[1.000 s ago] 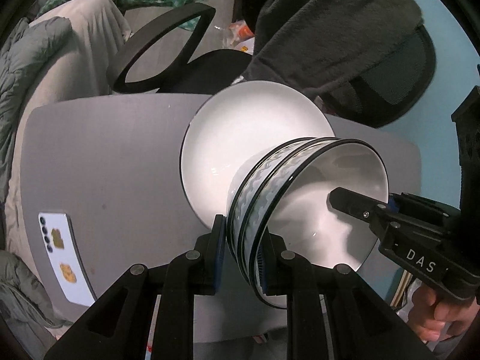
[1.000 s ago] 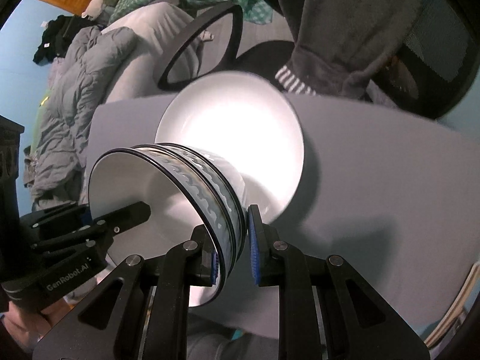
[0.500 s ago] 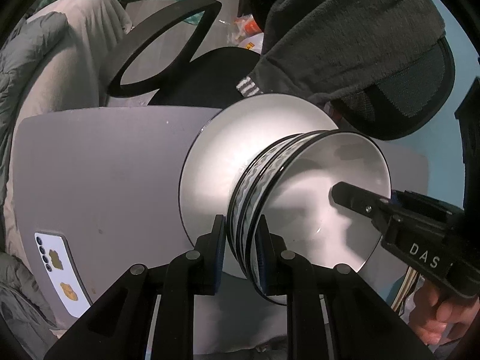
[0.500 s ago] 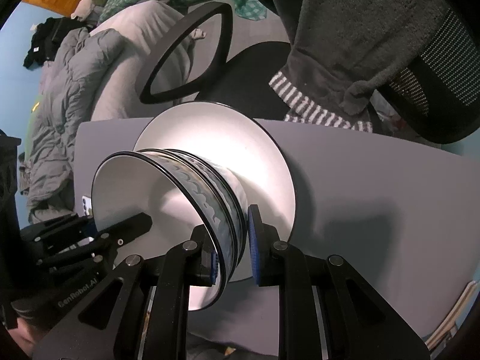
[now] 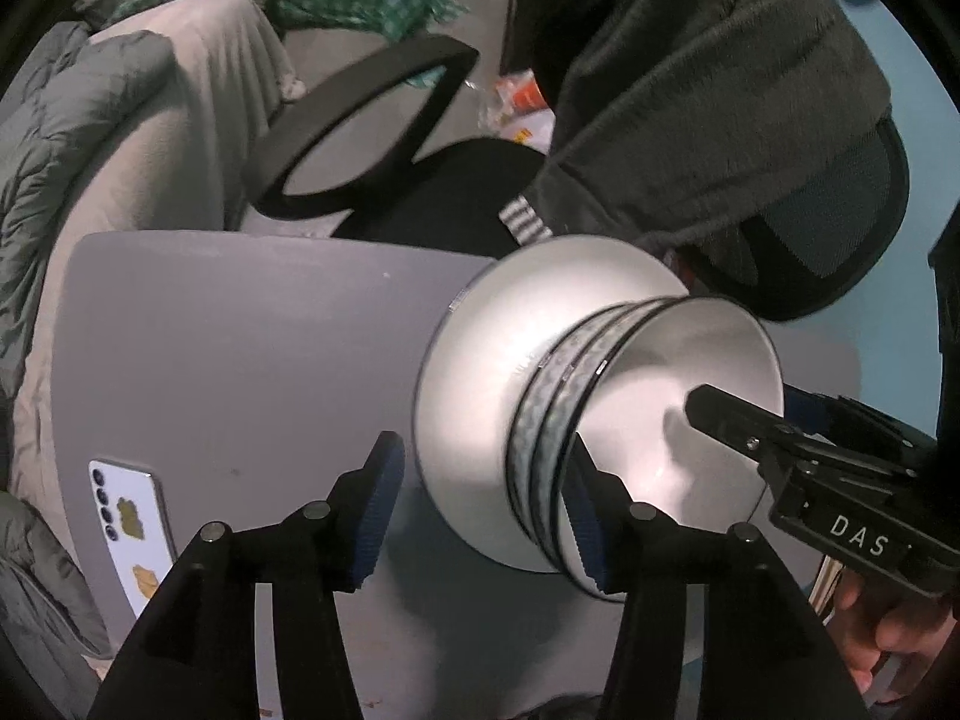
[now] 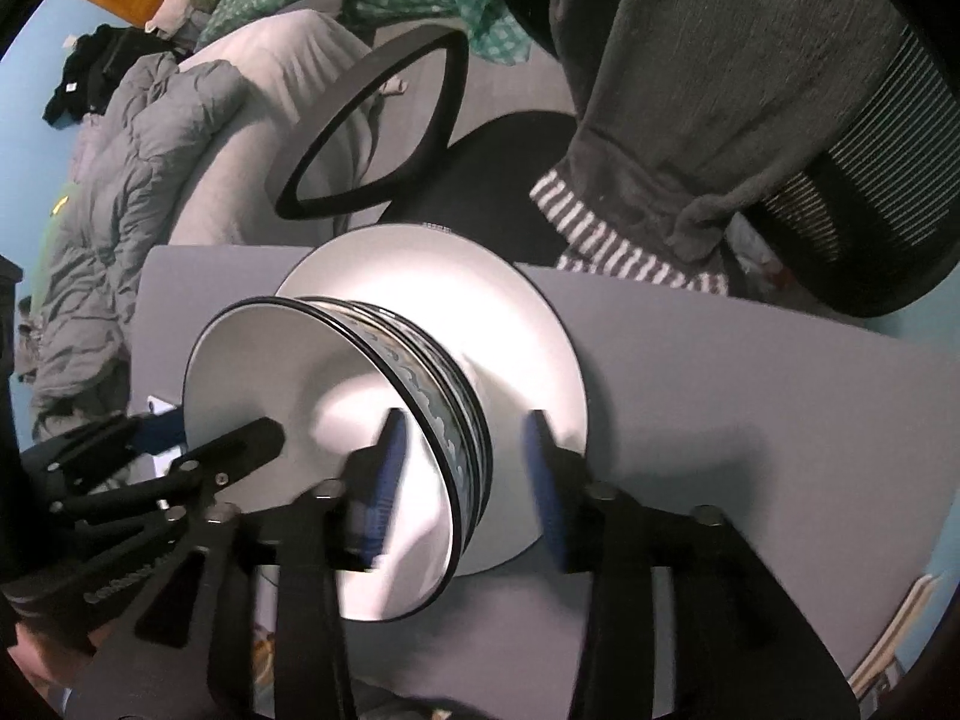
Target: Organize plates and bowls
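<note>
Two nested white bowls with grey wave bands (image 5: pixel 552 420) sit on a white plate (image 5: pixel 474 384) on the grey table. My left gripper (image 5: pixel 480 516) is open, its fingers spread on either side of the bowl rims. The same bowls (image 6: pixel 420 396) and plate (image 6: pixel 528 336) show in the right wrist view. My right gripper (image 6: pixel 462 468) is open, its fingers apart around the rims. Each gripper appears in the other's view, one finger over the bowl's inside.
A white phone (image 5: pixel 129 516) lies at the table's left edge. A black office chair (image 5: pixel 444 192) draped with a grey garment (image 5: pixel 690 108) stands behind the table. Grey bedding (image 6: pixel 126 168) lies to the left.
Both grippers were shut on the bowl rims and have opened, letting go. The bowls and plate now rest on the table.
</note>
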Available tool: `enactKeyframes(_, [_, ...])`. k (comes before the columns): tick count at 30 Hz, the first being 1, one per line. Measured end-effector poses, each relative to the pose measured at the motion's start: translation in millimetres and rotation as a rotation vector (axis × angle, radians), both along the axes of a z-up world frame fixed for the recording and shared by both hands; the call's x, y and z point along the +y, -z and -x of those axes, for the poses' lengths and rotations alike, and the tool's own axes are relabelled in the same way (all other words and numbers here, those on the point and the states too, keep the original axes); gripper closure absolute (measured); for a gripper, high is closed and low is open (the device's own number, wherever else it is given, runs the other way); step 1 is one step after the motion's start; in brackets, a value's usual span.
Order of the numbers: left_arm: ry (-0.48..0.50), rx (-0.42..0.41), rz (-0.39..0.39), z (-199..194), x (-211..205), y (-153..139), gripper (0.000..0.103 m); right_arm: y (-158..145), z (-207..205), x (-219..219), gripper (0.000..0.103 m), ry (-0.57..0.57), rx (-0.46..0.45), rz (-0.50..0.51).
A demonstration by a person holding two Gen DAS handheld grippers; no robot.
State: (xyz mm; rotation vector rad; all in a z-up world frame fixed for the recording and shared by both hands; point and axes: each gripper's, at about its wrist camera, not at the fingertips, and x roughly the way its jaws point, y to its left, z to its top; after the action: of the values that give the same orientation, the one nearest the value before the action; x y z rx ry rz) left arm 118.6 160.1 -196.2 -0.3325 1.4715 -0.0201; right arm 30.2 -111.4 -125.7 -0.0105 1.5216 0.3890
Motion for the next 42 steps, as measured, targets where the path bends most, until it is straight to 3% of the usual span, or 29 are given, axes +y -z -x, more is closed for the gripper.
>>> enactKeyframes(3, [-0.015, -0.031, -0.006, 7.3, 7.9, -17.7, 0.045, -10.5, 1.4, -3.1, 0.046, -0.001, -0.018, 0.023])
enactKeyframes(8, [-0.01, -0.118, -0.089, 25.9, 7.9, -57.8, 0.044, -43.7, 8.3, -7.6, 0.042, -0.011, -0.097, 0.043])
enactKeyframes(12, [-0.028, -0.17, -0.091, 42.9, 7.2, -87.9, 0.043, -74.7, 20.1, -12.1, 0.041, -0.011, -0.172, 0.052])
enactKeyframes(15, [-0.049, -0.211, -0.074, 56.9, 6.9, -109.6, 0.035, -99.0, 30.8, -16.9, 0.04, 0.0, -0.216, 0.039])
enactKeyframes(24, [-0.045, -0.409, -0.122, 92.3, -6.9, -184.3, 0.032, -163.6, 68.2, -26.9, 0.039, 0.028, -0.342, 0.036])
enactKeyframes(28, [-0.049, -0.457, -0.138, 105.7, -11.7, -206.2, 0.019, -183.0, 85.7, -28.4, 0.036, 0.035, -0.392, 0.049])
enactKeyframes(32, [-0.052, -0.48, -0.164, 115.7, -16.2, -218.8, 0.019, -198.1, 97.0, -34.7, 0.036, 0.061, -0.431, 0.055])
enactKeyframes(42, [-0.04, -0.424, -0.154, 131.3, -26.5, -210.6, 0.018, -206.7, 116.9, -47.2, 0.035, 0.088, -0.451, 0.077])
